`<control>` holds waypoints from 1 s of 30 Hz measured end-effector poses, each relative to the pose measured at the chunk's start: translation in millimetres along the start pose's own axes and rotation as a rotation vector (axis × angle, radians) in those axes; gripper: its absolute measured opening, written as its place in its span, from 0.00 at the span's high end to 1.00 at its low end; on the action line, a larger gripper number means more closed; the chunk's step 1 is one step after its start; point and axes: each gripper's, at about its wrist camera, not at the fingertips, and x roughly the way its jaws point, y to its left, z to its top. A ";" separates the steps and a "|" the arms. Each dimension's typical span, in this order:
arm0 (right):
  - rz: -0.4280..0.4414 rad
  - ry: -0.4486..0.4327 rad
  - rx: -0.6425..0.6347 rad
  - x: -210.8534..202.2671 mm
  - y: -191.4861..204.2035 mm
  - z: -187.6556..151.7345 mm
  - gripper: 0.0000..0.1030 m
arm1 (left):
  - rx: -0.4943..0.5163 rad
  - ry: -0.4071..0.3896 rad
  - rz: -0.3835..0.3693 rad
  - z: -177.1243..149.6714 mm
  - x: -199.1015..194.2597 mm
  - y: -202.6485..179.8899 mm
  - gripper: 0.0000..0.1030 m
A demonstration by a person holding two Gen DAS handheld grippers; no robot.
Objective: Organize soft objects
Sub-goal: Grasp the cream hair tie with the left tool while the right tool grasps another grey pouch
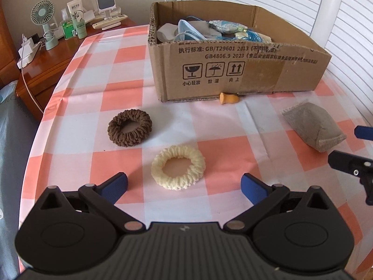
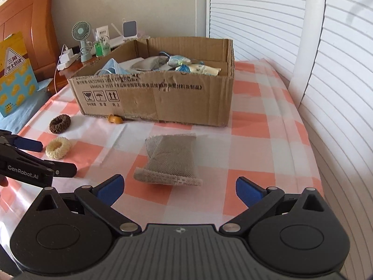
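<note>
My left gripper [image 1: 184, 185] is open and empty, just short of a cream knitted scrunchie [image 1: 178, 166] lying flat on the checked tablecloth. A brown scrunchie [image 1: 129, 127] lies farther back and left. My right gripper [image 2: 179, 190] is open and empty, just short of a grey cloth pouch [image 2: 171, 161], which also shows in the left wrist view [image 1: 314, 128]. A cardboard box [image 1: 244, 70] at the back holds several soft items, among them a blue face mask [image 1: 188, 31]. Both scrunchies show in the right wrist view, the cream one [image 2: 57, 147] and the brown one [image 2: 60, 123].
A small orange wooden piece [image 1: 228, 98] lies against the box front. A wooden nightstand [image 1: 58, 53] at left carries a fan [image 1: 44, 21], bottles and remotes. White slatted shutters [image 2: 338, 93] run along the right, past the table edge. A yellow packet [image 2: 14, 74] stands left.
</note>
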 end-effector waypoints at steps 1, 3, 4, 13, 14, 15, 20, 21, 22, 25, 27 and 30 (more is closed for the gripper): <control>-0.003 0.013 0.007 4.4 0.0 -1.0 0.00 | -0.007 0.003 0.005 0.7 0.2 0.5 0.00; -0.008 0.033 0.014 11.1 0.5 -2.8 0.00 | -0.022 0.006 0.014 2.7 1.8 2.5 0.00; -0.017 0.038 0.012 13.6 1.4 -3.7 0.00 | -0.026 0.001 0.017 2.9 2.4 3.2 0.00; -0.066 0.012 -0.059 21.9 12.0 -6.7 0.00 | -0.066 -0.034 0.046 0.1 2.2 2.5 0.01; -0.065 0.010 -0.060 22.2 12.3 -6.4 0.00 | -0.066 -0.033 0.046 -0.3 1.6 1.1 0.01; -0.064 0.009 -0.061 22.5 12.2 -6.2 0.00 | -0.067 -0.032 0.046 -0.4 1.2 0.4 0.03; -0.064 0.004 -0.060 22.9 12.4 -5.8 0.00 | -0.065 -0.054 0.049 -3.6 -5.5 -2.9 0.20; -0.065 0.001 -0.059 23.2 12.6 -5.9 0.00 | -0.060 -0.060 0.049 -4.1 -7.2 -4.7 0.23; -0.065 -0.002 -0.059 23.5 12.7 -5.8 0.00 | -0.053 -0.065 0.043 -4.3 -8.2 -7.0 0.24; -0.065 -0.005 -0.060 24.2 13.3 -5.6 0.00 | -0.022 -0.071 0.005 -3.1 -8.5 -15.1 0.26; -0.063 -0.005 -0.062 24.5 13.3 -5.1 0.00 | 0.008 -0.077 -0.025 -1.0 -6.9 -21.9 0.27; -0.060 -0.006 -0.066 24.5 12.8 -5.1 0.00 | 0.025 -0.088 -0.054 2.1 -4.2 -27.8 0.30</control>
